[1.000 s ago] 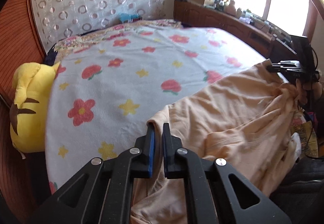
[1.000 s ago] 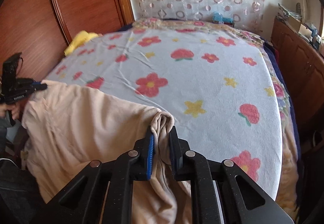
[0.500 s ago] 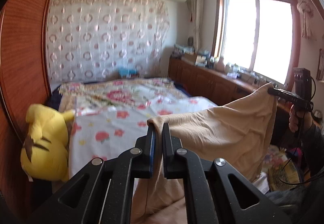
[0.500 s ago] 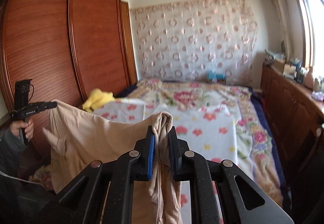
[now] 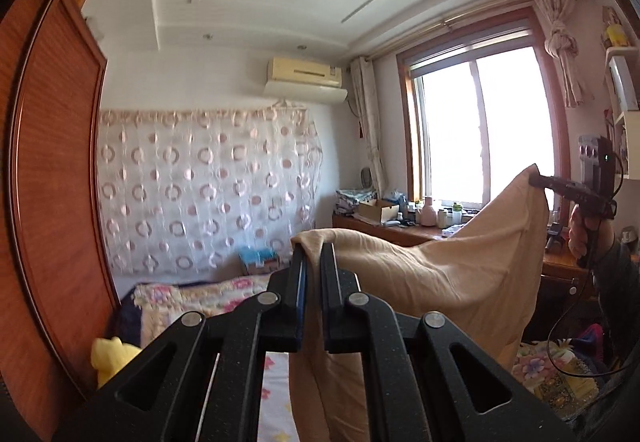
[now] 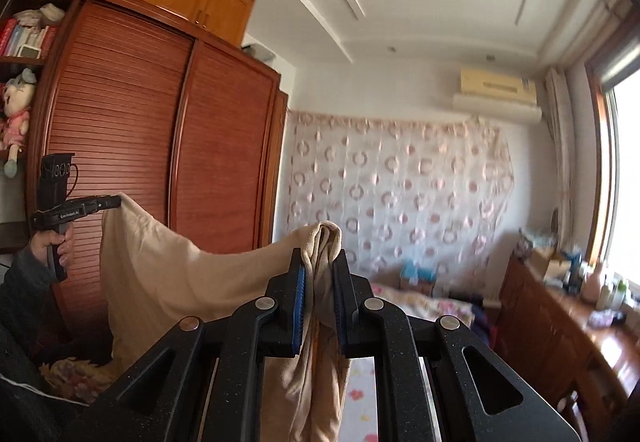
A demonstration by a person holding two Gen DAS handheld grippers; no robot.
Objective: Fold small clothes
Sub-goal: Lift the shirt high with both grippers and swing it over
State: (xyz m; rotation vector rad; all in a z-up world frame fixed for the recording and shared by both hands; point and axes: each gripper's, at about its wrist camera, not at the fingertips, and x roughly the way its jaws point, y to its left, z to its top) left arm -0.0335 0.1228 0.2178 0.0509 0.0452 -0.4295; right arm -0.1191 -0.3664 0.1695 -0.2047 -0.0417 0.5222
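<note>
A peach-coloured garment hangs stretched in the air between my two grippers, high above the bed. My left gripper is shut on one top corner of it. In the left wrist view my right gripper pinches the other corner at the far right. My right gripper is shut on a bunched corner of the garment, whose lower part hangs down below the fingers. In the right wrist view my left gripper holds the opposite corner at the far left.
The bed with a floral sheet lies below. A yellow plush toy sits at its left edge. A red wooden wardrobe stands on the left, a cluttered wooden counter under the window on the right.
Both grippers have lifted the garment from the bed up into the air and tilted upward, so the ceiling now shows. Both stay shut on its corners.
</note>
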